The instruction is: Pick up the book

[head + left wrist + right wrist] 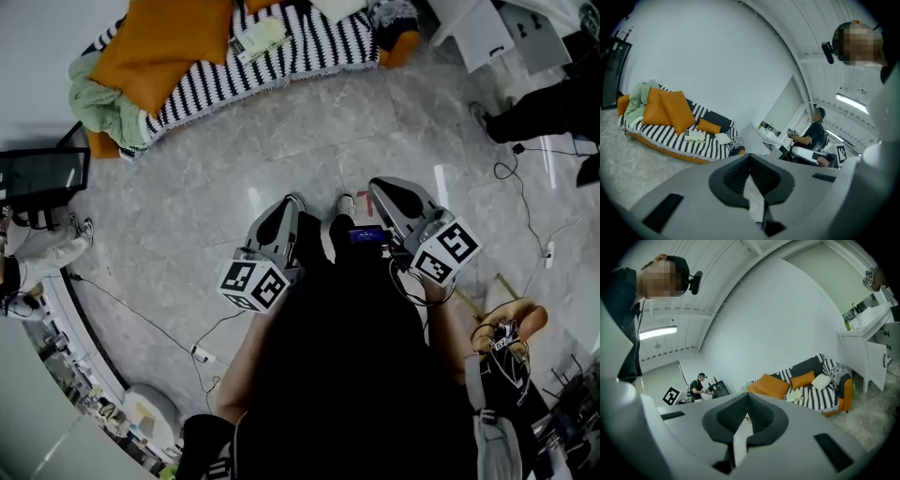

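- left gripper [292,204]: jaws pressed together, nothing between them.
- right gripper [380,187]: jaws together, empty.
- book [256,39] lies on the striped sofa [319,49] beside an orange cushion [164,42], well apart from both grippers.

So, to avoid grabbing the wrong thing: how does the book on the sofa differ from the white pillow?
The book is thin and flat, with a pale greenish cover; the pillow is plump and plain white. The book lies by the big orange cushions; the pillow sits nearer the armrest. Both rest on the striped cover.
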